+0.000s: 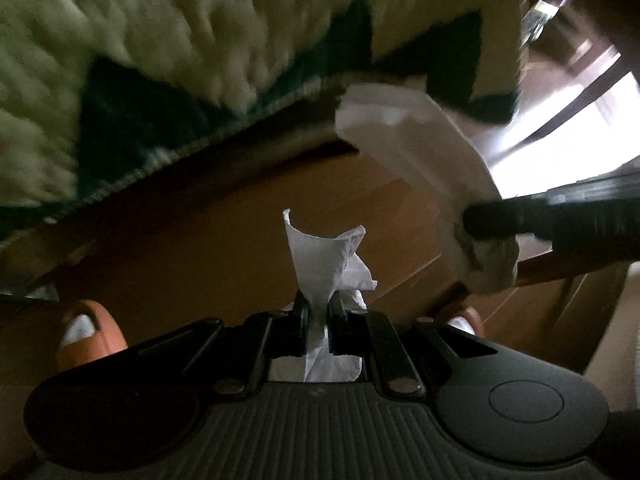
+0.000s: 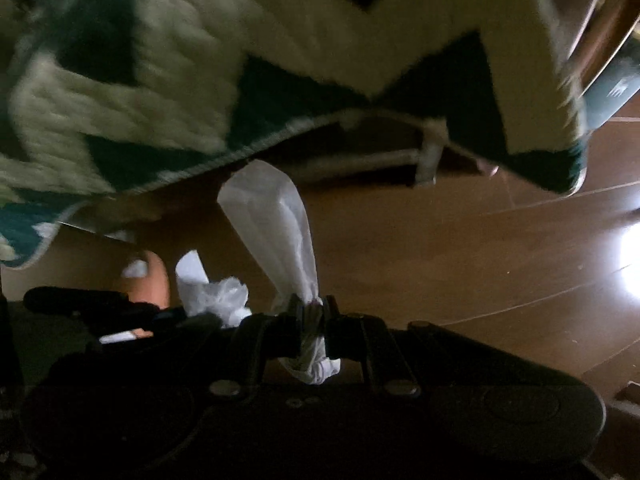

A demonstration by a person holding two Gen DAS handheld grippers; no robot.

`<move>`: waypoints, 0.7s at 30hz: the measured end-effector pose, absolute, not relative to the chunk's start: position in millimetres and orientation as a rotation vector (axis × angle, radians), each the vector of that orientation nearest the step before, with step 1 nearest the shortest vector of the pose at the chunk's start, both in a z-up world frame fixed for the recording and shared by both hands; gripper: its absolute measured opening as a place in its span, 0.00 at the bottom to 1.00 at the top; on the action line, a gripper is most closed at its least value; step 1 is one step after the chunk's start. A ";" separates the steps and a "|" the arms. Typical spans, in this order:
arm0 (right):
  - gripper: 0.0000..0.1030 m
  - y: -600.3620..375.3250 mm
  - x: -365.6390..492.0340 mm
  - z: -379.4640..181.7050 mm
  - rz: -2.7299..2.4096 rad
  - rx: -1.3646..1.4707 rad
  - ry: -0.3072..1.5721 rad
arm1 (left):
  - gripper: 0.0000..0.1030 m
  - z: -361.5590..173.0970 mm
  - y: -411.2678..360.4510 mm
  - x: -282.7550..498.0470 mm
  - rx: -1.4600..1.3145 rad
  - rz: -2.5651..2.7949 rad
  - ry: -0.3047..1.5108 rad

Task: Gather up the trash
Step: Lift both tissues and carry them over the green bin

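Wooden floor (image 1: 248,248) with green-and-cream rug (image 1: 160,60) below us: left tool (image 1: 318,312) clenched on a crumpled tissue (image 1: 320,256), right tool (image 2: 312,312) clenched on a longer white wrapper (image 2: 276,216), both pieces lifted clear, pointing floorward, side by side.

You hold a white crumpled tissue (image 1: 320,264) in your black left gripper (image 1: 318,308) and a white crumpled wrapper (image 2: 280,216) in your black right gripper (image 2: 314,312). The rug (image 1: 160,60) zigzags cream and dark green above the brown wooden floor (image 1: 224,240). Your slippers (image 1: 94,332) are orange.
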State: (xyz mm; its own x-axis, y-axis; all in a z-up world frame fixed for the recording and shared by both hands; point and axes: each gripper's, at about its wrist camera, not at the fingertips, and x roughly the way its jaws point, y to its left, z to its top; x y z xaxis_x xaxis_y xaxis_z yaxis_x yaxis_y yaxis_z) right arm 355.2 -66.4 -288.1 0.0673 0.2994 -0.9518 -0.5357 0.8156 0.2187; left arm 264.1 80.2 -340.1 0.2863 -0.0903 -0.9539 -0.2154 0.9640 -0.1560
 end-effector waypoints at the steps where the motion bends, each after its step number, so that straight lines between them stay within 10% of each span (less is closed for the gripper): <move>1: 0.08 -66.9 348.3 -270.7 0.639 -0.202 1.347 | 0.08 -324.5 80.4 258.7 -0.278 0.085 1.261; 21: 0.08 -132.5 243.6 -42.4 0.638 -0.090 0.885 | 0.09 -66.0 34.7 187.7 -0.231 0.048 0.857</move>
State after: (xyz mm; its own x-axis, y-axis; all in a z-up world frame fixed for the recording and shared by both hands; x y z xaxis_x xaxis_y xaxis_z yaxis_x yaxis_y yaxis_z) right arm 243.6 -132.5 -42.4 0.4619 0.4820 -0.7446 -0.5541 0.8123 0.1821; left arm 187.7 34.7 -66.0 0.6553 -0.0506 -0.7537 -0.1345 0.9740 -0.1824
